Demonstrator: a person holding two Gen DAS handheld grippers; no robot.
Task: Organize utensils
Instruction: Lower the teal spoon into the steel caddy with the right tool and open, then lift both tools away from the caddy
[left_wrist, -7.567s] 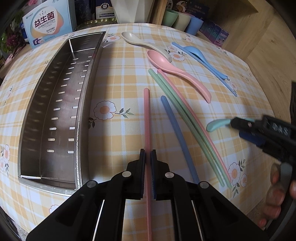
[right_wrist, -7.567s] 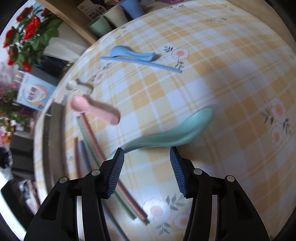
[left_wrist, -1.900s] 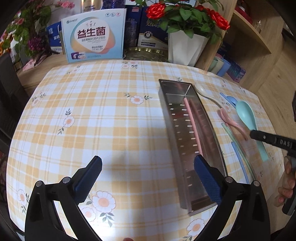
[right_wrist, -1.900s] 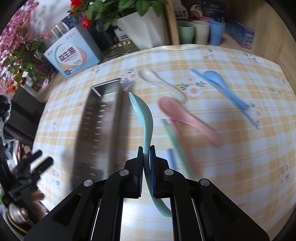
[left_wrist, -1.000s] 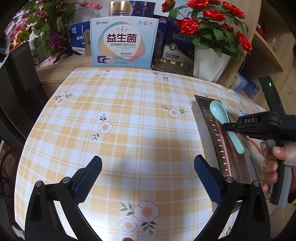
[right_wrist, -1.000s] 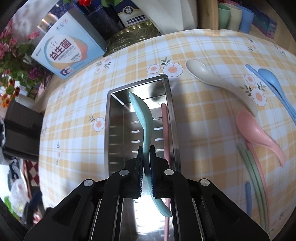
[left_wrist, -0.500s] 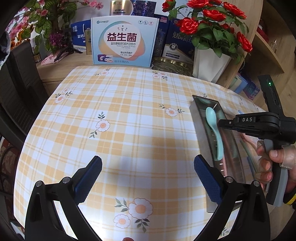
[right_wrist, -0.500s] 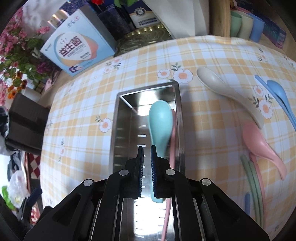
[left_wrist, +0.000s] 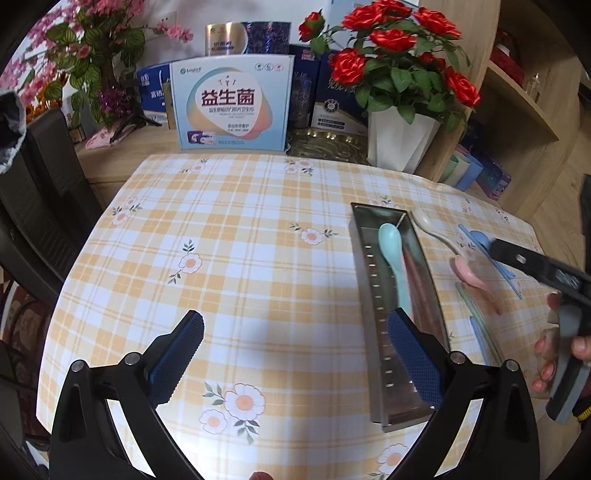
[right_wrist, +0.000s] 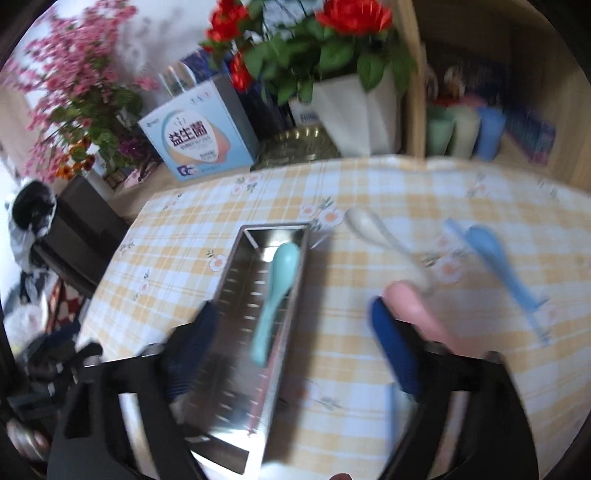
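A long steel tray (left_wrist: 364, 266) (right_wrist: 236, 273) lies on the checked tablecloth. A teal spoon (left_wrist: 393, 254) (right_wrist: 277, 280) and a pink chopstick (left_wrist: 415, 280) lie inside it. My left gripper (left_wrist: 295, 354) is open and empty, above the cloth left of the tray. My right gripper (right_wrist: 291, 347) is open and empty, above the tray's near end; it also shows in the left wrist view (left_wrist: 535, 266). A white spoon (right_wrist: 384, 240), a pink spoon (right_wrist: 417, 314) and a blue spoon (right_wrist: 495, 258) lie right of the tray.
A white and blue box (left_wrist: 232, 107), a rose pot (left_wrist: 399, 140) and cups (right_wrist: 461, 133) stand behind the table. Green and blue chopsticks (left_wrist: 476, 317) lie right of the tray. A dark chair (left_wrist: 40, 206) stands at the left.
My right gripper has opened and let go of the teal spoon, which now lies in the tray. The gripper has pulled back and up. The left gripper has barely moved.
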